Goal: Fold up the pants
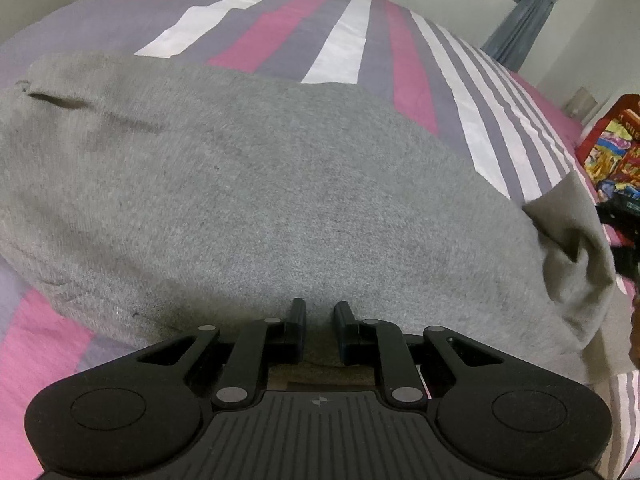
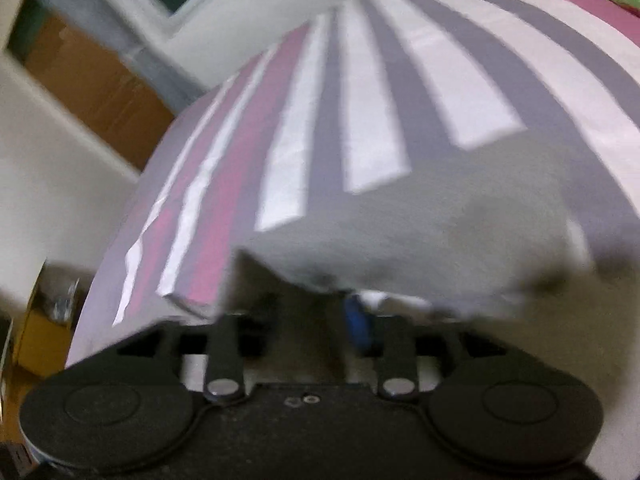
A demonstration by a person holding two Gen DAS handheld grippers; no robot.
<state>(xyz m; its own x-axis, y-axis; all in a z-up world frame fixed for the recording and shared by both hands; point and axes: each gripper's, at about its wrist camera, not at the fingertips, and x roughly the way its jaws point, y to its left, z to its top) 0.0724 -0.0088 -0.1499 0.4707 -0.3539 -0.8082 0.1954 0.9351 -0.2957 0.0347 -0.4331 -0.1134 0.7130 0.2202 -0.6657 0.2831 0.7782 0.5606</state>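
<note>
The grey pants (image 1: 248,184) fill the frame's middle on the striped bed (image 1: 348,40), left gripper (image 1: 320,312) pinching their near edge, right gripper (image 2: 308,320) blurred, seemingly spread: mid-fold, needing a fresh grasp.

The pants (image 1: 248,184) are grey, of soft knit cloth, and lie spread flat across the bed (image 1: 280,32), on its striped cover of pink, grey and white. A dark pocket slit shows at their left end. Near the bed's right edge one end is lifted off the cover and hangs in loose folds, blurred in the right wrist view.
</note>
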